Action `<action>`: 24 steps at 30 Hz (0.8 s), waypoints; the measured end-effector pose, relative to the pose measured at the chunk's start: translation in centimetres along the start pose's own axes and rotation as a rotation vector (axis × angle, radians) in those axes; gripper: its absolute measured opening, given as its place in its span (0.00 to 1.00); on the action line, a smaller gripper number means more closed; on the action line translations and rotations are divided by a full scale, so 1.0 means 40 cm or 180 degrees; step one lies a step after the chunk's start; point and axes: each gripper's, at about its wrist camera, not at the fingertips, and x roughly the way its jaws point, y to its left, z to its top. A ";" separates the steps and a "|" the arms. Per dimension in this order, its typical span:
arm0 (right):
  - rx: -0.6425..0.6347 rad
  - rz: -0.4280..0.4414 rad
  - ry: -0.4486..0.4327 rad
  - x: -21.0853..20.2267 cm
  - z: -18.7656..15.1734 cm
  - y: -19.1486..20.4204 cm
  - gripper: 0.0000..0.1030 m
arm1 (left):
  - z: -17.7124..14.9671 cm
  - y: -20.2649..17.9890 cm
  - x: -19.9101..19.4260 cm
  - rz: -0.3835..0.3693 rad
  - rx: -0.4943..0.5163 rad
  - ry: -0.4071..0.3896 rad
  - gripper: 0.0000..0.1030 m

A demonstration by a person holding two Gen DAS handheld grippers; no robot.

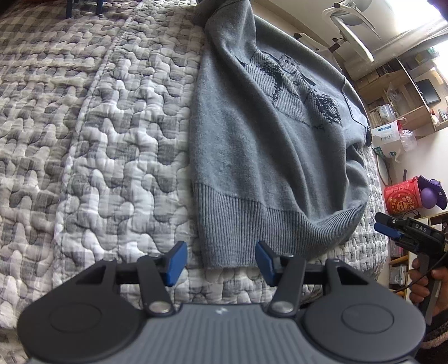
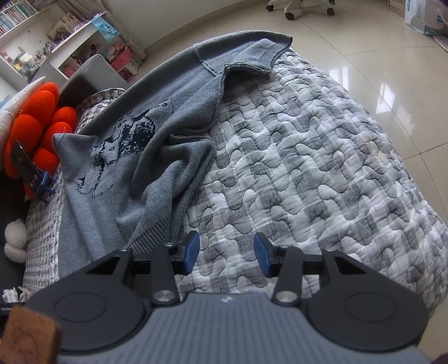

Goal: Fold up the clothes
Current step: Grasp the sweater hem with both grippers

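Observation:
A grey knitted sweater (image 1: pixel 268 134) with a dark picture on its front lies partly folded on the quilted bed cover (image 1: pixel 98 140). Its ribbed hem (image 1: pixel 246 232) reaches down to my left gripper (image 1: pixel 221 263), which is open with the hem's corner just beyond its blue pads. In the right wrist view the sweater (image 2: pixel 134 156) lies to the left, a sleeve doubled over its body. My right gripper (image 2: pixel 226 253) is open over bare quilt (image 2: pixel 308 173), its left pad beside a ribbed cuff (image 2: pixel 154 232). The right gripper (image 1: pixel 387 225) also appears at the left view's right edge, held by a hand.
The bed ends at the right, with tiled floor (image 2: pixel 378 56) beyond. An office chair (image 1: pixel 352 25) and shelves (image 1: pixel 406 92) stand past the bed. An orange flower cushion (image 2: pixel 39 123) lies at the bed's left. A red box (image 1: pixel 403 196) sits by the wall.

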 end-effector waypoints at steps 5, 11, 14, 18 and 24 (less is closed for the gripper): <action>-0.0101 -0.0080 0.0151 -0.074 0.040 -0.022 0.46 | -0.004 -0.002 0.013 0.0006 0.0064 -0.0062 0.42; -0.0020 0.0026 0.0047 -0.120 0.035 -0.055 0.48 | -0.002 -0.011 0.032 -0.0107 0.0008 -0.0103 0.23; 0.0005 0.0027 0.0062 -0.100 0.024 -0.055 0.48 | -0.006 -0.028 0.041 0.0002 0.0017 -0.0165 0.08; -0.0032 -0.0014 0.0092 -0.062 0.007 -0.043 0.48 | -0.009 -0.027 0.015 0.0002 -0.0083 -0.0317 0.07; -0.0022 0.0054 0.0119 -0.004 0.005 -0.023 0.48 | -0.001 0.011 -0.040 0.0035 -0.0300 -0.0515 0.06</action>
